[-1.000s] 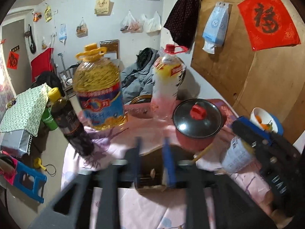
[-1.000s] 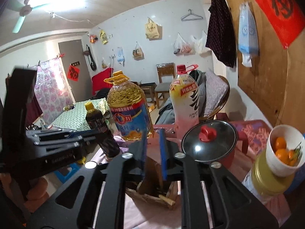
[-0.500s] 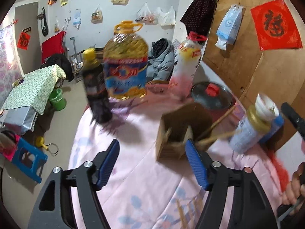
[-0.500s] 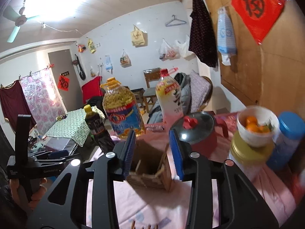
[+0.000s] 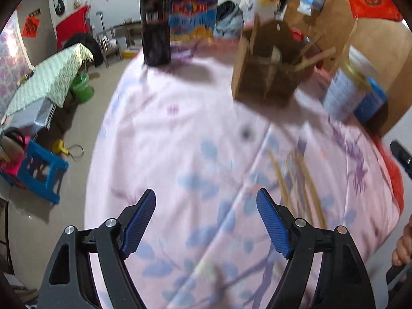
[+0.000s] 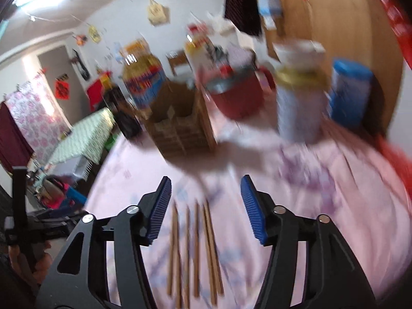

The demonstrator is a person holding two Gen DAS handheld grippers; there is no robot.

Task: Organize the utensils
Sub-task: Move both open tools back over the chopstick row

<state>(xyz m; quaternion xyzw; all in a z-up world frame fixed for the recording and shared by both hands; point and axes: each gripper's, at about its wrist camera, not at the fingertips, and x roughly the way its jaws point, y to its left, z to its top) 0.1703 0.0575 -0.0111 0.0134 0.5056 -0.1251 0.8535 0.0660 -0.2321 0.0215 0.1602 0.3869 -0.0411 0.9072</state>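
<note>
- Right gripper, jaws opening, empty, over loose wooden chopsticks; red lidded pot at 12 shows only here.
- Left gripper, opening, empty; brown cardboard organizer box at 1 o'clock.

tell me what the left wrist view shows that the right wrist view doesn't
Only the left wrist view: the left gripper, jaws opening with nothing between them, a green bucket and a blue stool on the floor.

Only the right wrist view: the right gripper, jaws opening above the chopsticks, and a red pot.

Both: the wooden utensil holder, loose chopsticks on the pink tablecloth, and the dark bottle.
</note>
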